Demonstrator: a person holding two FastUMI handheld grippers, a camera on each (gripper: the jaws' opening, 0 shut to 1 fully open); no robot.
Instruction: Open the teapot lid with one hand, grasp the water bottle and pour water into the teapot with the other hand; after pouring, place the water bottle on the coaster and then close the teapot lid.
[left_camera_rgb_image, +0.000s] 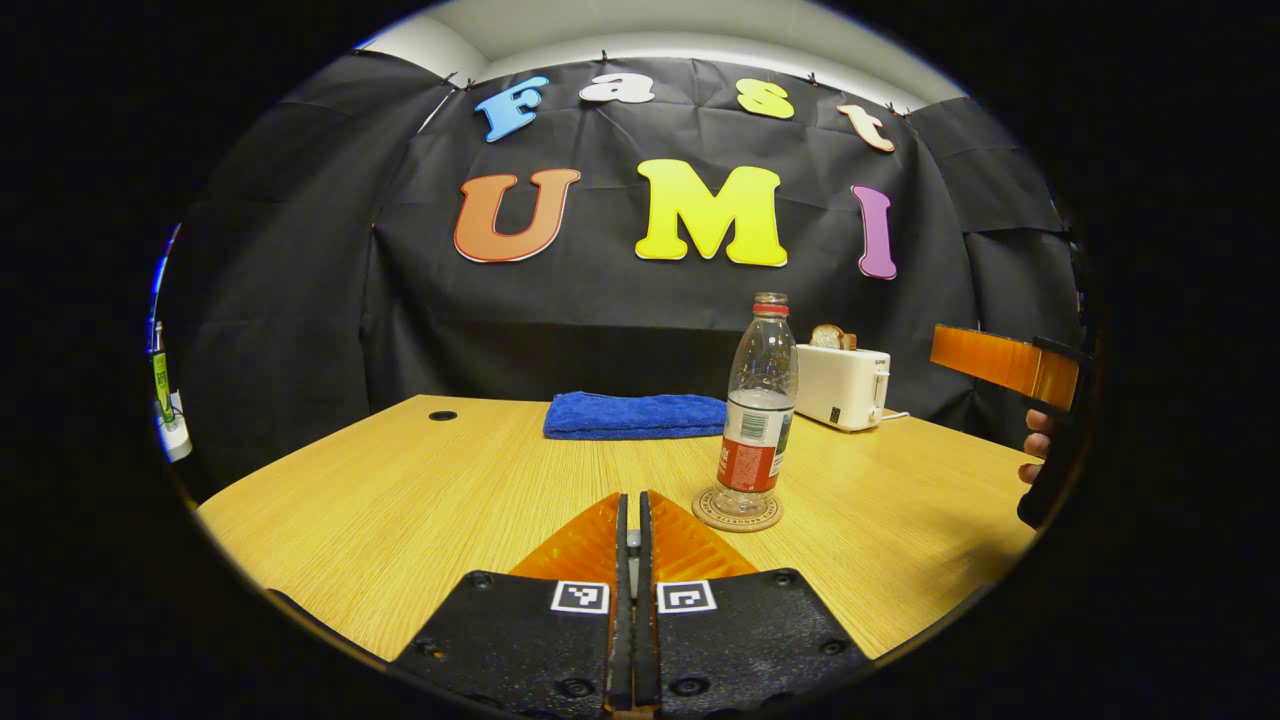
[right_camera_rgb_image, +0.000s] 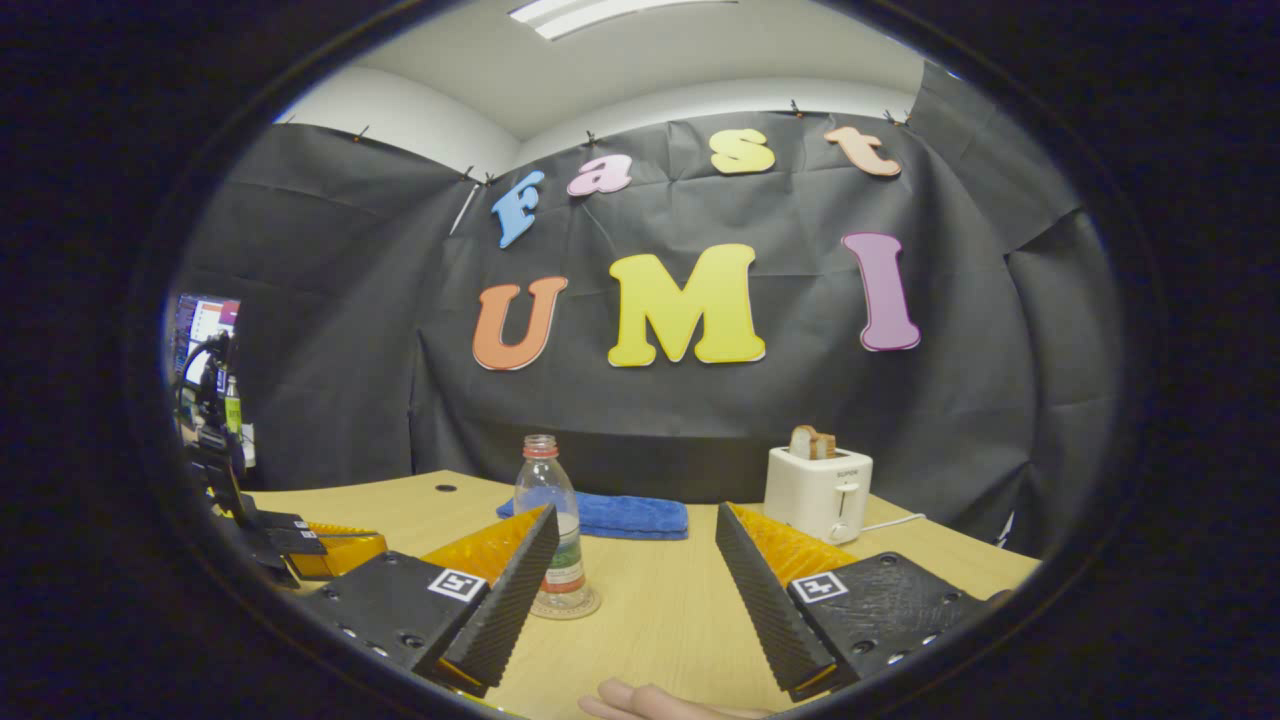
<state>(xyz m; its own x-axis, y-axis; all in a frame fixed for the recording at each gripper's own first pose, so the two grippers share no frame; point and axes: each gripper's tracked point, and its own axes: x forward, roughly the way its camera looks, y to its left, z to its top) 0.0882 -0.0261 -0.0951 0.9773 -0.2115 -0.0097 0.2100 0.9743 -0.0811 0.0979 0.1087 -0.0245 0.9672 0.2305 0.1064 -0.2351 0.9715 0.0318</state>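
A clear water bottle (left_camera_rgb_image: 760, 400) with a red label and no cap stands upright on a round coaster (left_camera_rgb_image: 737, 512) on the wooden table (left_camera_rgb_image: 400, 500). It holds some water. My left gripper (left_camera_rgb_image: 632, 495) is shut with nothing between its fingers, low over the table just left of the coaster. In the right gripper view the bottle (right_camera_rgb_image: 548, 500) on the coaster (right_camera_rgb_image: 575, 605) stands just beyond my left finger. My right gripper (right_camera_rgb_image: 636, 520) is open and empty, raised above the table. The left gripper (right_camera_rgb_image: 330, 545) appears at that view's left edge.
A folded blue towel (left_camera_rgb_image: 635, 415) lies at the back of the table and a white toaster (left_camera_rgb_image: 842, 385) with bread stands to its right. The right gripper (left_camera_rgb_image: 1005, 362) and a hand (left_camera_rgb_image: 1035, 445) hover at the far right. Part of a hand (right_camera_rgb_image: 650, 700) shows below my right gripper.
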